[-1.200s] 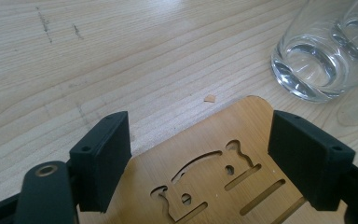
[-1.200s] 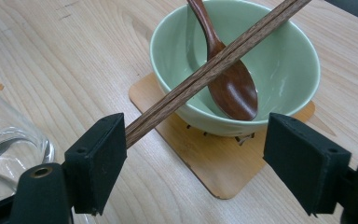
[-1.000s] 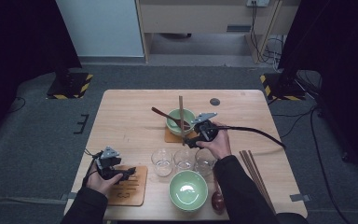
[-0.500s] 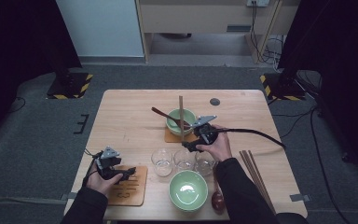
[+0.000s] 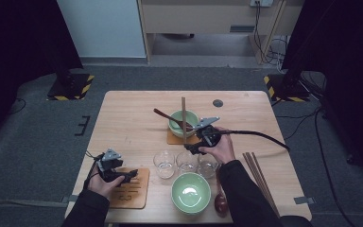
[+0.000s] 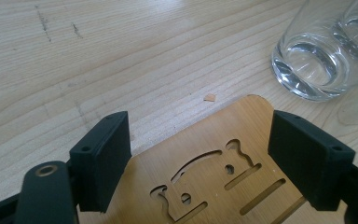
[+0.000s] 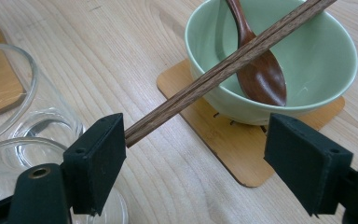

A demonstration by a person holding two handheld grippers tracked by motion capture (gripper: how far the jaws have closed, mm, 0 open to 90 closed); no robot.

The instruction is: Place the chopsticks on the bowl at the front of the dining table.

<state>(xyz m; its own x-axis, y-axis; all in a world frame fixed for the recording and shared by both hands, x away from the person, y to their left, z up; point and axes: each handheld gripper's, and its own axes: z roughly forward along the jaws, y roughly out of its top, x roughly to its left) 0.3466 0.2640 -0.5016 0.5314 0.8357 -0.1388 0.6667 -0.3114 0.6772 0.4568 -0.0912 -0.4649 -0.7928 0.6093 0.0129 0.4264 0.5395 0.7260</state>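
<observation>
**Both tools open: one beside the chopsticks, one over the coaster**

In the high view, the right tool sits just right of the frame's centre, at the lower edge of the far green bowl, which stands on a small wooden coaster. A pair of chopsticks leans across that bowl, and a dark wooden spoon rests in it. In the right gripper view the jaws stand wide apart with nothing gripped between them. The lower end of the chopsticks reaches down to the inner face of the left jaw, in the lower left of the frame; whether it touches the pad cannot be told. The bowl fills the upper right, beyond the gap, with the spoon lying inside it under the chopsticks.

The left tool lies in the lower left of the high view, over a cut-out wooden coaster. In the left gripper view its jaws are likewise wide open and hold nothing; the cut-out coaster lies between and below them on the surface, and a clear glass stands in the upper right, apart from the jaws.

Three glasses stand in a row between the two tools, with a second green bowl below them near the bottom edge.
</observation>
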